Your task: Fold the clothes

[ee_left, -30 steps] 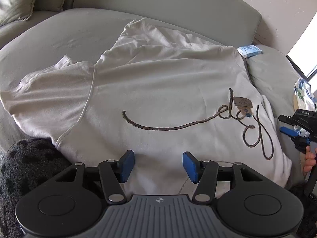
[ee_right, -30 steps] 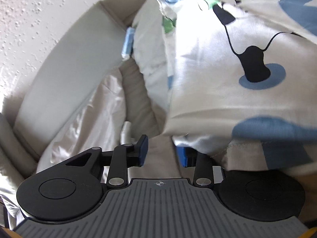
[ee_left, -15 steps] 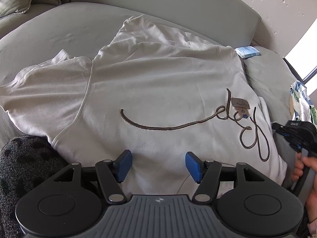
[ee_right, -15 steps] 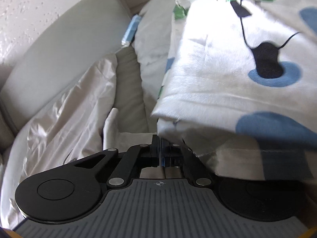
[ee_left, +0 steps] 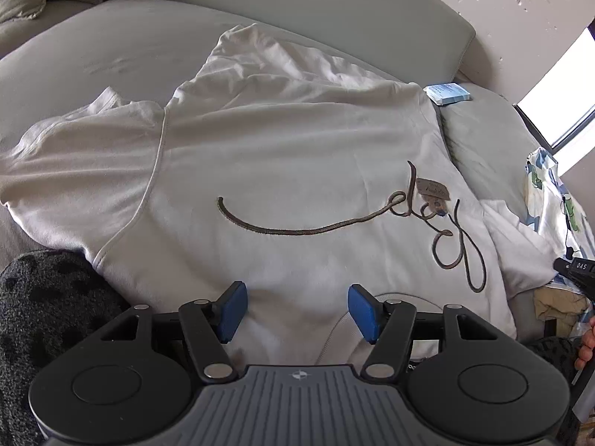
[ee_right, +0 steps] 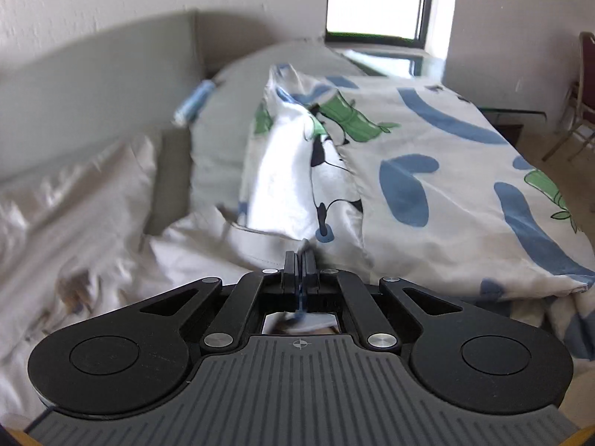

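A cream sweatshirt with brown script stitching lies spread on the grey sofa. My left gripper is open and hovers just above its near hem, touching nothing. My right gripper is shut on the edge of a white patterned cloth with blue and green shapes. It holds that cloth just past the sweatshirt's cream sleeve. In the left wrist view the right gripper shows at the far right edge, beside the patterned cloth.
A small blue packet lies at the sofa back, also in the right wrist view. A dark fuzzy item sits at the near left. A window and a chair stand behind the sofa.
My right gripper closed on the patterned cloth's edge, and its view has swung up to face the window. My left gripper stayed open above the sweatshirt hem, shifting slightly.
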A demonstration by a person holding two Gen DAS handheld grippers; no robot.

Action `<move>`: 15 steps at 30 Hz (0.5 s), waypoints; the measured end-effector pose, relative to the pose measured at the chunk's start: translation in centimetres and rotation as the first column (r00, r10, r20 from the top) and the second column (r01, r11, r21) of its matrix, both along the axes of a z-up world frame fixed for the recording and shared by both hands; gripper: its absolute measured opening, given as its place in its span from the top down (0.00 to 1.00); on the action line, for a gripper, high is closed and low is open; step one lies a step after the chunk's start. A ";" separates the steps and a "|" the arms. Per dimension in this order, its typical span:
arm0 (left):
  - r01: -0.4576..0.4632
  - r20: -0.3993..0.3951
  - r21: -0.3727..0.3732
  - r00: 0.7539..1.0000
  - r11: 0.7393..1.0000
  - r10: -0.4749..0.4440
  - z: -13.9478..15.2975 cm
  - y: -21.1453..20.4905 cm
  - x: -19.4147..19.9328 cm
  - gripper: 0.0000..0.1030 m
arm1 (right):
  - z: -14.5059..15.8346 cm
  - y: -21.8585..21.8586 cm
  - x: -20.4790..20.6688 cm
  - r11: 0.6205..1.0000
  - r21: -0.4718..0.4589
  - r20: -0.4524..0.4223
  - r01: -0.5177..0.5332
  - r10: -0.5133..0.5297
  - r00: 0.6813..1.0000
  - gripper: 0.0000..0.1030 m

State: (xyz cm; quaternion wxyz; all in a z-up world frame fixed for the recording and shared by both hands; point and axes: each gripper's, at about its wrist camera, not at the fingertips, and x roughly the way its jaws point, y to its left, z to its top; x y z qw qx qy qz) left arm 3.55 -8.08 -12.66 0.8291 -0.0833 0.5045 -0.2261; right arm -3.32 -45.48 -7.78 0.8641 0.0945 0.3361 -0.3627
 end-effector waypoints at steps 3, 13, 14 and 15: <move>-0.025 -0.023 -0.025 0.999 0.999 0.024 0.4 1.0 0.2 0.43 | 1.8 1.2 -0.7 0.995 -0.093 0.008 0.040 -0.040 0.999 0.99; -0.031 -0.015 -0.060 0.999 0.998 0.031 4.0 2.0 3.4 0.43 | 9.2 2.9 -1.1 0.990 0.093 0.192 -0.104 0.084 0.978 0.55; -0.048 -0.024 -0.080 0.999 0.996 0.047 5.1 2.4 4.1 0.43 | 10.2 3.2 -0.5 0.977 0.151 0.235 -0.151 0.113 0.965 0.55; -0.067 -0.033 -0.111 0.997 0.992 0.064 6.3 2.9 4.8 0.43 | 11.4 3.7 0.0 0.964 0.180 0.281 -0.195 0.140 0.949 0.55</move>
